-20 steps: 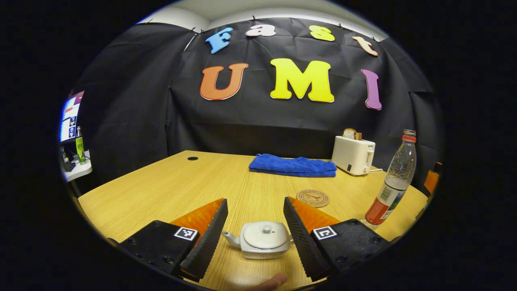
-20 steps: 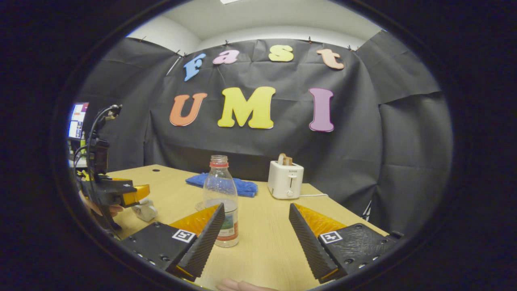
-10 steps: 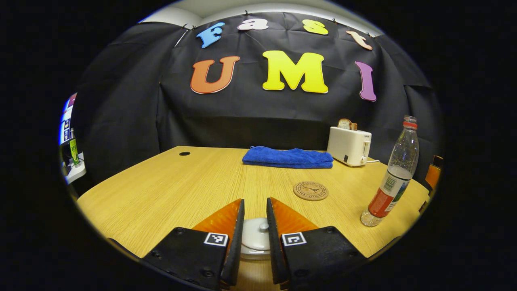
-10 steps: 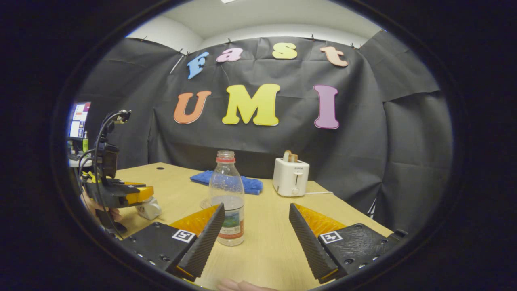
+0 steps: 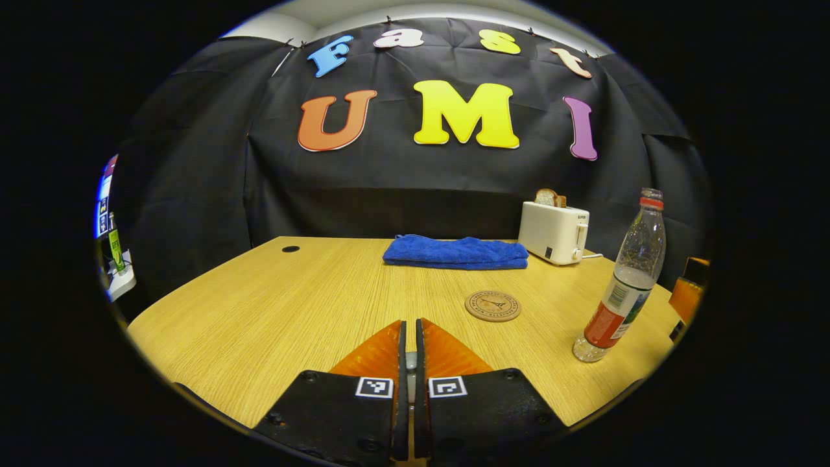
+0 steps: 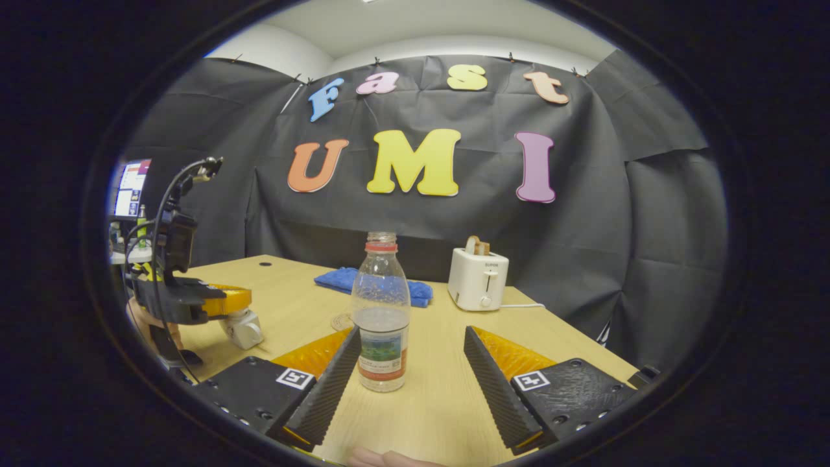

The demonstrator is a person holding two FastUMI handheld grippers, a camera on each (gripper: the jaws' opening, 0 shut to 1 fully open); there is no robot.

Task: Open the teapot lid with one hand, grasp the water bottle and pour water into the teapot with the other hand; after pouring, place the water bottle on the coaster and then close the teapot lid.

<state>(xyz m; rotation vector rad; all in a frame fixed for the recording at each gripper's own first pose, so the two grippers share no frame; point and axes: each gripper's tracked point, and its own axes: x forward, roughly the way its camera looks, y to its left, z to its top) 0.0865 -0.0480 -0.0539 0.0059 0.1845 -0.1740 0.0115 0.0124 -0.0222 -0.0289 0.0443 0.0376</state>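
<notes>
In the left gripper view my left gripper (image 5: 408,326) is shut, and a sliver of the pale teapot lid (image 5: 409,360) shows in the slit between its fingers. The right gripper view shows that gripper (image 6: 224,300) sitting on top of the white teapot (image 6: 245,329), held by a hand. The clear water bottle (image 6: 382,311), red-collared and uncapped with some water in it, stands upright just ahead of my open right gripper (image 6: 412,338), slightly left of centre between the fingers. This bottle (image 5: 624,283) is at the right in the left gripper view, and the round cork coaster (image 5: 493,305) lies left of it.
A folded blue towel (image 5: 455,251) and a white toaster (image 5: 554,231) holding bread sit at the far side of the wooden table (image 5: 272,305). A screen and small items are off the table's left edge. A fingertip shows at the bottom of the right gripper view.
My left gripper has come down over the teapot and closed from wide open onto the lid knob. The right gripper has shifted so the bottle now stands nearer the middle between its fingers.
</notes>
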